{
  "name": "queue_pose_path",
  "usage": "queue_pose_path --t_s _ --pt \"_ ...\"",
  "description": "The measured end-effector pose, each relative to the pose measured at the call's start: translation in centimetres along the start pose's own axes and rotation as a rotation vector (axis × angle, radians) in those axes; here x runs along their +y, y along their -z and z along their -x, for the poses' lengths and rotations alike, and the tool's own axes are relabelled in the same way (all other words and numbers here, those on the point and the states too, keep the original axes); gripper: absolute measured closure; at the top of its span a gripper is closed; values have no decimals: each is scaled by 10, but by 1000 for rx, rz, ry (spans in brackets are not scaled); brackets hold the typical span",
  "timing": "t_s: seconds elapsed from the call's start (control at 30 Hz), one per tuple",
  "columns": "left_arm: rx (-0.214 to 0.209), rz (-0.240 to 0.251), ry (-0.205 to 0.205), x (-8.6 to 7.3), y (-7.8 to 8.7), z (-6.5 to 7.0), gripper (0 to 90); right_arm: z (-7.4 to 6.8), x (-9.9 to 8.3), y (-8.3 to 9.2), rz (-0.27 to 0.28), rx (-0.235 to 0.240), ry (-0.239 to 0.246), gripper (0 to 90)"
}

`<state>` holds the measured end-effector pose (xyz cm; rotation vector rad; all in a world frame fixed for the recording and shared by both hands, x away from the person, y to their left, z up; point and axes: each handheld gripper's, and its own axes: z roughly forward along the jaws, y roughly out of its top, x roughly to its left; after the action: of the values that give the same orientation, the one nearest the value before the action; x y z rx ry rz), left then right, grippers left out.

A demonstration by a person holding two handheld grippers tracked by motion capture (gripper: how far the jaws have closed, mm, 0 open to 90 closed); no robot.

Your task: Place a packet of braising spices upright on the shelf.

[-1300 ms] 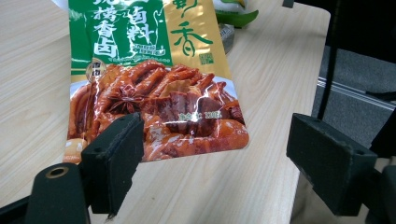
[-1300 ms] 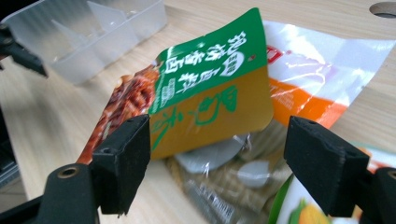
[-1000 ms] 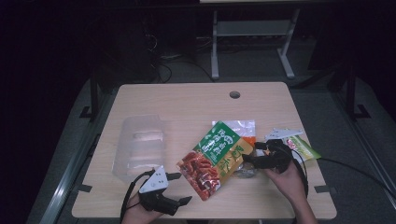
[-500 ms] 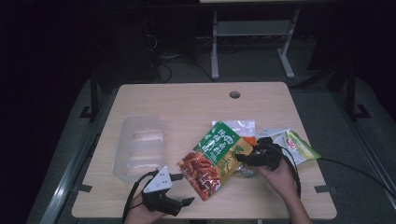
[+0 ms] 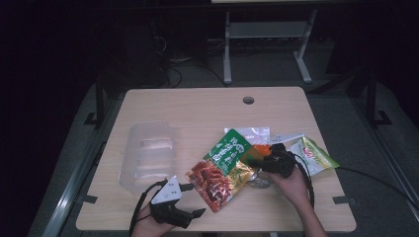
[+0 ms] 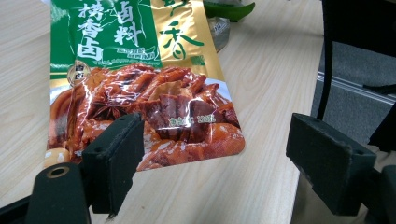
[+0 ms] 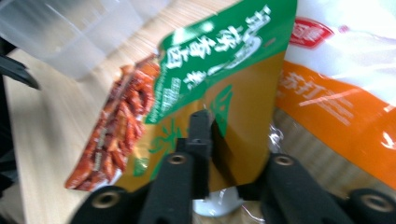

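From the high view, we see our right gripper [image 5: 258, 162] pinched onto the gold edge of the green and gold snack pouch [image 5: 222, 168], which lies slanted on the table [image 5: 197, 106] and stretches away from that claw toward our left gripper [image 5: 190, 200]. The right jaws have just been closing, with the pouch edge between them. We judge the grip sits on the rim because the flat pack offers no other purchase. A clear plastic tray [image 5: 148, 155] lies just beyond the left claw, perhaps where the pouch is bound. Behind the right claw sit a white and orange packet [image 5: 257, 136] and a pale green packet [image 5: 316, 155].

In the left gripper view, our jaws stand wide apart and hold nothing; the pouch [image 6: 140, 93] lies just ahead, its bottom edge close beside one pad [image 6: 116, 158]. It seems ready to steady or take over.

In the right gripper view, the jaws are nearly shut on the pouch's [image 7: 224, 84] gold side edge, lifting it off the wood; the orange packet [image 7: 336, 102] lies alongside.
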<state>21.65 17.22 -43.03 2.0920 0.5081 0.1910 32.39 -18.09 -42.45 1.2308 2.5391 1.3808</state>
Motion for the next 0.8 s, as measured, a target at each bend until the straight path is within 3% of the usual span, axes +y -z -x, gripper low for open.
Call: queue_pose_path --t_s 0.17,0.27,0.43,0.6,0.77,0.8 --pt "6 9 16 2 1 -3 189 -5 6 1 0 19 30 887" --pt "15 6 38 6 2 -6 192 -16 15 5 -5 14 102 893" --pt "18 3 63 10 3 -10 190 -23 25 11 12 20 143 894" --pt "25 15 73 18 5 -11 190 -32 40 25 42 32 212 894" --pt "40 28 72 34 1 -20 190 -41 51 39 64 36 261 894" --pt "41 33 77 38 0 -23 190 -45 56 47 68 33 289 895"
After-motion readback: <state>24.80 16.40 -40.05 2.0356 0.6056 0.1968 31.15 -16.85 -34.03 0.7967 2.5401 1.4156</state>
